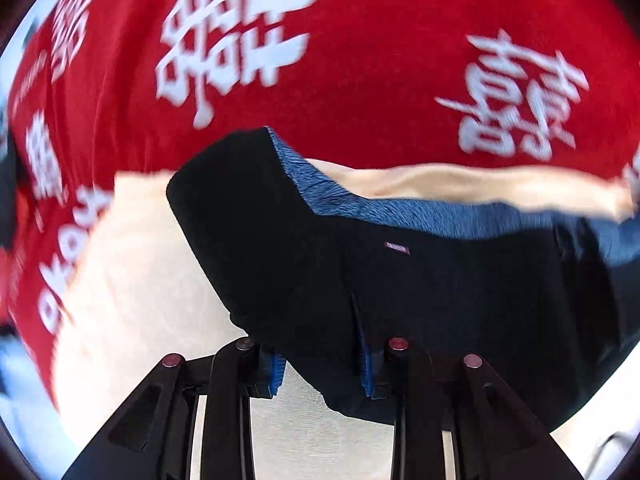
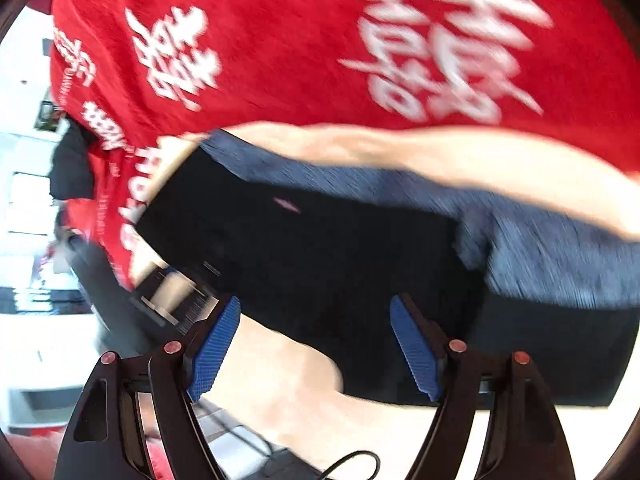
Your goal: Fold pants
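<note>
Dark navy pants [image 1: 360, 280] with a blue ribbed inner waistband and a small pink label [image 1: 397, 248] hang in a bunch over a cream cloth [image 1: 132, 260]. My left gripper [image 1: 320, 376] is shut on the pants' lower edge, and the fabric fills the gap between its blue pads. In the right wrist view the same pants [image 2: 320, 240] stretch across the middle, blurred. My right gripper [image 2: 316, 320] stands open and wide, its blue pads [image 2: 212, 352] bare. The pants' edge lies just beyond its fingertips.
A red blanket [image 1: 360, 60] with big white characters fills the far side, also in the right wrist view as the red blanket [image 2: 280, 40]. The cream cloth [image 2: 440, 152] runs beneath the pants. A black cable [image 2: 352, 460] lies near the bottom; white furniture [image 2: 28, 200] shows at left.
</note>
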Action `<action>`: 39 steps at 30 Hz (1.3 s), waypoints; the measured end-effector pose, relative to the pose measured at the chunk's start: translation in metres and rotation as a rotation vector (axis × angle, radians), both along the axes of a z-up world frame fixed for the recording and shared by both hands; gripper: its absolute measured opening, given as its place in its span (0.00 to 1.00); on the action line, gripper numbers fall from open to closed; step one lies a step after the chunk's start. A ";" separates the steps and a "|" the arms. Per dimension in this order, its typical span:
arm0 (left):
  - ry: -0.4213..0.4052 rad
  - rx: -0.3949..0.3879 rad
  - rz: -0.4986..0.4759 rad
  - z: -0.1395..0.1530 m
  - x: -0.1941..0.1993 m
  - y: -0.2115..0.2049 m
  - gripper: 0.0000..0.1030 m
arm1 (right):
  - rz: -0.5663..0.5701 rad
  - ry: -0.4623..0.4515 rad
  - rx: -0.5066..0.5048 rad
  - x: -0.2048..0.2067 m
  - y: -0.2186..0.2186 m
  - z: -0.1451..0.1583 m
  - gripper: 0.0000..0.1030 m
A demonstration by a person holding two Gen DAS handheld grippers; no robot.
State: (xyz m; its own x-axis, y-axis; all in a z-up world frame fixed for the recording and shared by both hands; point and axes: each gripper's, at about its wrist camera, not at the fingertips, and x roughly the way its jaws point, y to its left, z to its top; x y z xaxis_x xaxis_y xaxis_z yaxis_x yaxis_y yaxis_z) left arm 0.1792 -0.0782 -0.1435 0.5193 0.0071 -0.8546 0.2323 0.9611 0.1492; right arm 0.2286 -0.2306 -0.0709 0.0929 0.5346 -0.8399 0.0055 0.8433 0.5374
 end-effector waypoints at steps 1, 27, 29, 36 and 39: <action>-0.007 0.017 -0.010 -0.001 -0.002 -0.002 0.29 | 0.040 0.010 0.024 0.016 0.012 0.004 0.81; -0.146 0.103 -0.207 0.045 -0.034 -0.045 0.30 | 0.260 0.131 0.105 0.062 0.083 -0.013 0.17; -0.159 0.089 -0.248 0.061 -0.041 -0.059 0.30 | 0.207 0.076 0.149 0.046 0.051 0.005 0.18; -0.161 0.028 -0.412 0.105 -0.075 -0.139 0.30 | 0.005 -0.058 0.238 -0.013 -0.064 0.041 0.18; -0.158 0.036 -0.489 0.110 -0.093 -0.182 0.30 | -0.077 -0.090 0.272 -0.047 -0.113 0.039 0.18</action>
State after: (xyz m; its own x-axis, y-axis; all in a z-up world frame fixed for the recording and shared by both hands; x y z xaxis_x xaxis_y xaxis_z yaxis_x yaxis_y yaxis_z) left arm 0.0860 -0.2606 -0.0338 0.5923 -0.2406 -0.7690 0.6251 0.7394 0.2500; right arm 0.1820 -0.3438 -0.0315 0.2093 0.7277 -0.6531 0.0058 0.6670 0.7450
